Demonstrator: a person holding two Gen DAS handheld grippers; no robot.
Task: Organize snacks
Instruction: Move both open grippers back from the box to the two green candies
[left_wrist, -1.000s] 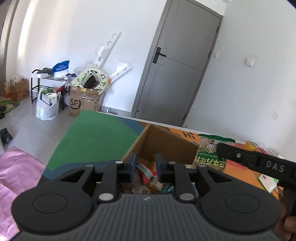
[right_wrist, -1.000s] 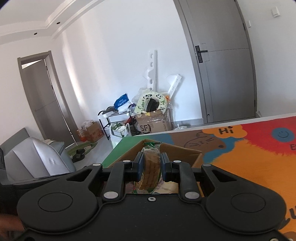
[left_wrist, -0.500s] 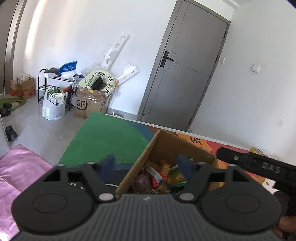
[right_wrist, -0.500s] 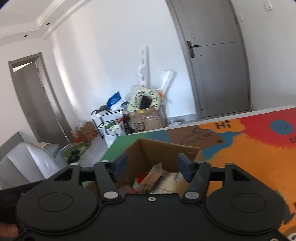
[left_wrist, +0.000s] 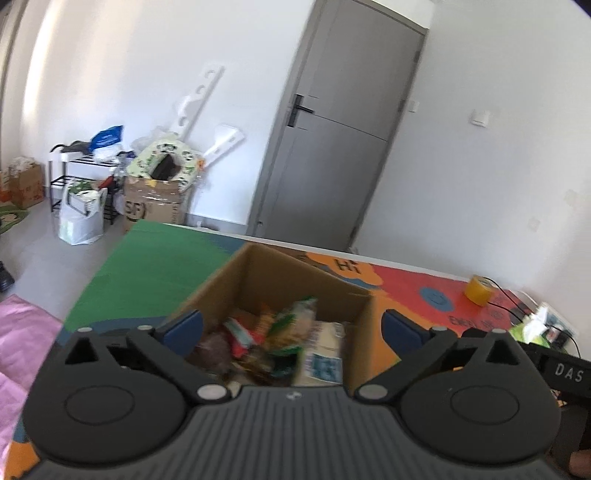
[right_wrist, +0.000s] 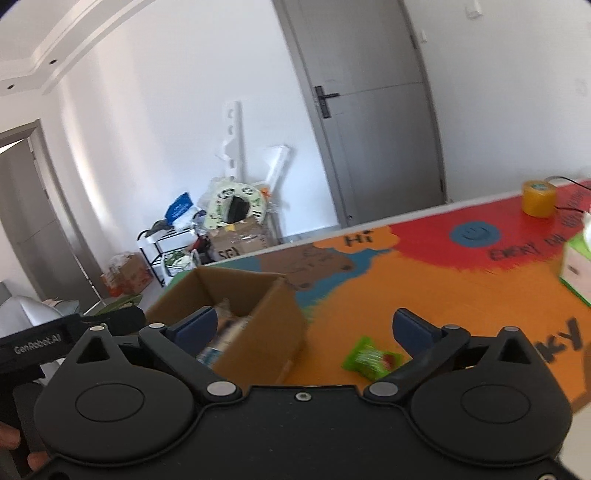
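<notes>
An open cardboard box (left_wrist: 258, 273) (right_wrist: 258, 332) stands on the colourful mat, and several snack packets (left_wrist: 280, 339) lie inside it. My left gripper (left_wrist: 291, 328) hangs above the box with its jaws opening wide and nothing between the pads. My right gripper (right_wrist: 303, 328) is to the right of the box, its jaws also opening wide, nothing gripped. A small green snack packet (right_wrist: 371, 358) lies on the orange part of the mat, low between the right fingers and apart from them.
A roll of yellow tape (right_wrist: 537, 197) (left_wrist: 478, 290) sits at the mat's far edge beside a black cable. A green and white tissue box (right_wrist: 578, 269) stands at the right. Behind the table are a grey door (left_wrist: 343, 140), a cardboard carton (left_wrist: 153, 203) and a rack.
Both grippers went from shut on a snack packet to wide open, and the packets dropped into the box. The right gripper swung right, bringing the green packet on the mat into view.
</notes>
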